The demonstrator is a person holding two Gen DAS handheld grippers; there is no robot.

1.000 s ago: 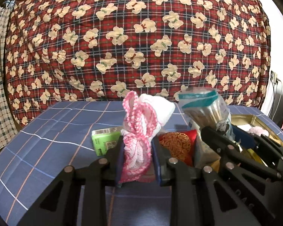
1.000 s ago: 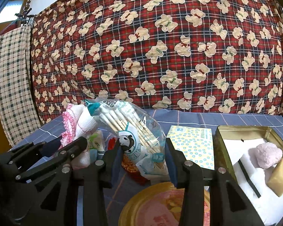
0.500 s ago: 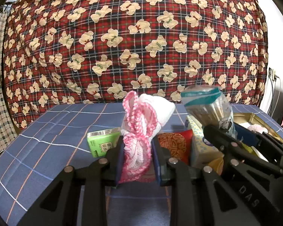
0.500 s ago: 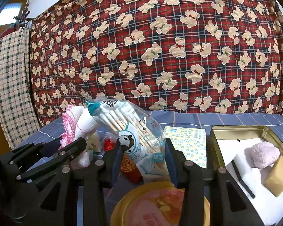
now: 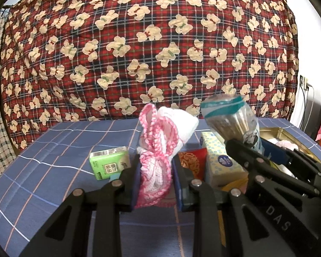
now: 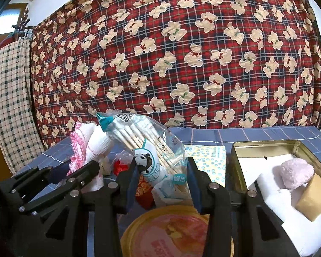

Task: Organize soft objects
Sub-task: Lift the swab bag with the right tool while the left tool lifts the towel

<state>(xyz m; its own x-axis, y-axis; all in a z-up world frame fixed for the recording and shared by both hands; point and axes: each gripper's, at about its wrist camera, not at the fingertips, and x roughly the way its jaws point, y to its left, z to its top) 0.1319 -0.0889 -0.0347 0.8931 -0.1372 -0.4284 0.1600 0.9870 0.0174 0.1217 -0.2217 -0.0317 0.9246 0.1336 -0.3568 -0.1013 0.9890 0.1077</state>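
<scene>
The pink-and-white knitted cloth [image 5: 158, 150] is clamped in the left gripper [image 5: 155, 184] jaws, left of the open gold tin [image 6: 265, 147]. A bag of cotton swabs [image 6: 152, 150] is pinched in the right gripper [image 6: 161, 182]. A pink fluffy ball [image 6: 295, 171] already lies in the tin. The green tissue pack [image 5: 110, 162], the dotted tissue pack [image 5: 220, 160] and the red pouch [image 5: 191, 160] are judged still unsorted on the worktop [image 5: 53, 150].
</scene>
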